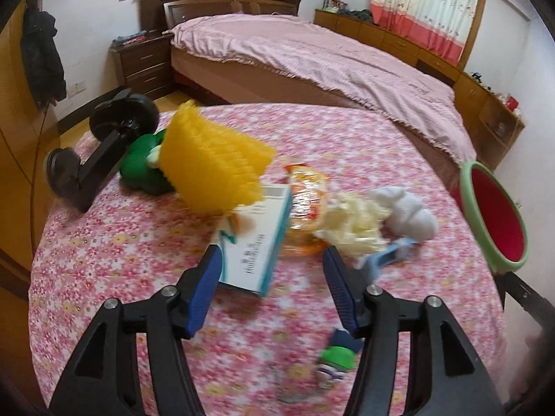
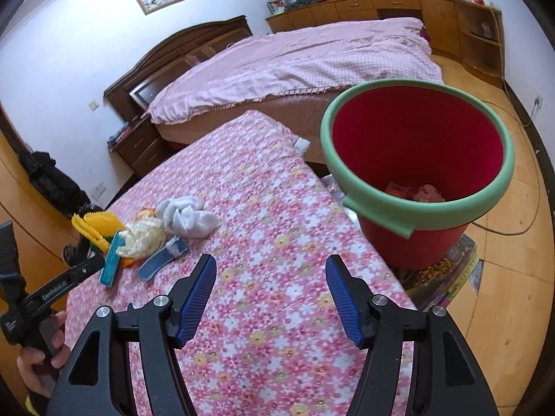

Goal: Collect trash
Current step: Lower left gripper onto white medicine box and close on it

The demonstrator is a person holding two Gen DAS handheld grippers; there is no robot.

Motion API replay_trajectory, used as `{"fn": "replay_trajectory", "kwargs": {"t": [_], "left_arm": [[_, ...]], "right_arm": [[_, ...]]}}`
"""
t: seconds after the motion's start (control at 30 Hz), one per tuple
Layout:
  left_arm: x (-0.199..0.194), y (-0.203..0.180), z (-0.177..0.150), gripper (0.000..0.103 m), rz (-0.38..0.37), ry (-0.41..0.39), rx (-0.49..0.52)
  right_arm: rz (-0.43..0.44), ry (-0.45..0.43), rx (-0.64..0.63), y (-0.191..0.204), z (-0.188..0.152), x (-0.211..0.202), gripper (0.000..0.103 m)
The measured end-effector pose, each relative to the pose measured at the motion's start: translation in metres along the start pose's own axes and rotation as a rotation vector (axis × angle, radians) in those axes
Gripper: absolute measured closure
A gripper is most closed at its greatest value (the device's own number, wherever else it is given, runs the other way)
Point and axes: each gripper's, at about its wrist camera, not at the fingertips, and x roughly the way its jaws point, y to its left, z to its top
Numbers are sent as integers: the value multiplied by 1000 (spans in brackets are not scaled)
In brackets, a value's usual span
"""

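A pile of trash lies on the floral table (image 1: 138,242): a white and teal carton (image 1: 255,239), a yellow foam net (image 1: 215,159), an orange wrapper (image 1: 307,190), crumpled cream plastic (image 1: 353,222), a white tissue wad (image 1: 406,215) and a blue scrap (image 1: 385,260). My left gripper (image 1: 272,254) is open, its fingers either side of the carton's near end. My right gripper (image 2: 270,267) is open and empty over the table (image 2: 260,208), right of the pile. The red bucket (image 2: 416,145) with a green rim holds some trash and stands beyond the table's right edge.
A green toy (image 1: 144,166) and a black dumbbell-like object (image 1: 104,138) sit at the table's far left. A small green and blue toy (image 1: 336,360) lies near my left gripper. A bed (image 1: 312,55) with a pink cover stands behind. A patterned box (image 2: 447,277) sits under the bucket.
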Motion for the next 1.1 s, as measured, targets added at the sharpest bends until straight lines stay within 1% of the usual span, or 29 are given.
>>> {"fn": "replay_trajectory", "kwargs": {"t": [0.27, 0.37, 0.5, 0.6, 0.63, 0.67, 0.73, 0.87, 1.1], "left_arm": [[23, 17, 7, 42, 23, 34, -21], [33, 18, 8, 42, 17, 54, -23], [44, 25, 7, 42, 22, 75, -73], [47, 31, 6, 42, 5, 76, -110], [47, 31, 6, 43, 3, 73, -116], [47, 33, 6, 49, -1, 69, -121], [43, 37, 5, 49, -9, 70, -130], [31, 36, 0, 49, -55, 59, -141], [3, 30, -19, 49, -88, 24, -145]], "right_arm": [[-15, 30, -13, 8, -3, 10, 36], [-21, 39, -15, 8, -3, 14, 36], [-25, 52, -15, 10, -4, 21, 36], [-29, 54, -18, 12, -5, 24, 36], [-26, 56, -18, 12, -5, 25, 36], [-24, 59, -18, 14, -5, 26, 36], [-23, 63, -19, 15, -5, 28, 36], [-15, 67, -16, 17, -6, 28, 36], [3, 63, -31, 25, -9, 24, 36]]}}
